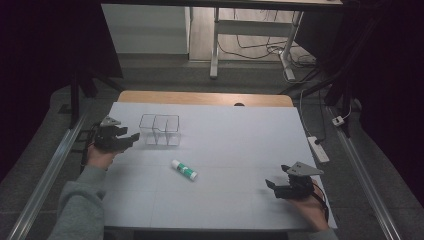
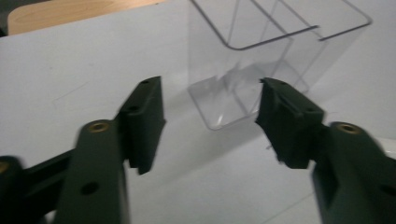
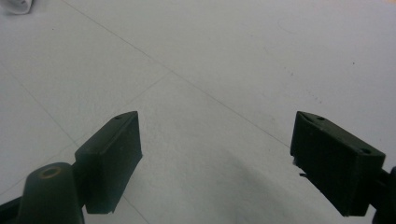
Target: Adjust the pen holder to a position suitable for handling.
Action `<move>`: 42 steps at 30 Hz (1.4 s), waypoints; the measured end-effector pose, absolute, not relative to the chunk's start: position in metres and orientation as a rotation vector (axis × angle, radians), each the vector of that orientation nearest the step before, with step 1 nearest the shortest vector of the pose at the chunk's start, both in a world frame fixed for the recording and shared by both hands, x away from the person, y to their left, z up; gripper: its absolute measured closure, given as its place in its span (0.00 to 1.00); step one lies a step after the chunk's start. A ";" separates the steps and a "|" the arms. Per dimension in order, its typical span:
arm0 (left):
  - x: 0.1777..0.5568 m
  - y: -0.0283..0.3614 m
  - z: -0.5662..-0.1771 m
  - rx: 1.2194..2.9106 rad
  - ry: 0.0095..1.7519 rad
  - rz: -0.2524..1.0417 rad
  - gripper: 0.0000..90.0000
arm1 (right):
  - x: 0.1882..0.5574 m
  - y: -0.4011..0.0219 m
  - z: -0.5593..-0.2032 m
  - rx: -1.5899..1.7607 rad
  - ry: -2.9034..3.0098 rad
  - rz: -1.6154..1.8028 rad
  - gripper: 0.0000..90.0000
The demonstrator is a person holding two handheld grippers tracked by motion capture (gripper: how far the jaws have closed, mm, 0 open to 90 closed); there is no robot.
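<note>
High view is showing the left claw [image 1: 131,138] just beside the clear box [image 1: 160,130], jaws parted and gripping nothing, probably lining up to take its wall. Right claw [image 1: 272,187] is resting released on the tabletop [image 1: 235,135].

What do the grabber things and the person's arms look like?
Each hand carries a black gripper with two chunky, flat-faced jaws. The left gripper and right gripper both have a grey three-cornered plate on top. Brass-coloured screw holes dot the left gripper's arms. The person wears grey sleeves.
</note>
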State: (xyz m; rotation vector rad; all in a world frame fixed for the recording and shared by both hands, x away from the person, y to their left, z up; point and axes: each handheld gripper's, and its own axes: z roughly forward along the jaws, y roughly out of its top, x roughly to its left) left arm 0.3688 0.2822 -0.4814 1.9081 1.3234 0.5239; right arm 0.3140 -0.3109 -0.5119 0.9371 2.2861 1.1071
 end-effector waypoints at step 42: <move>0.414 0.278 -0.522 1.943 1.327 0.453 0.99 | 0.312 -0.310 -0.513 0.917 2.291 1.102 0.19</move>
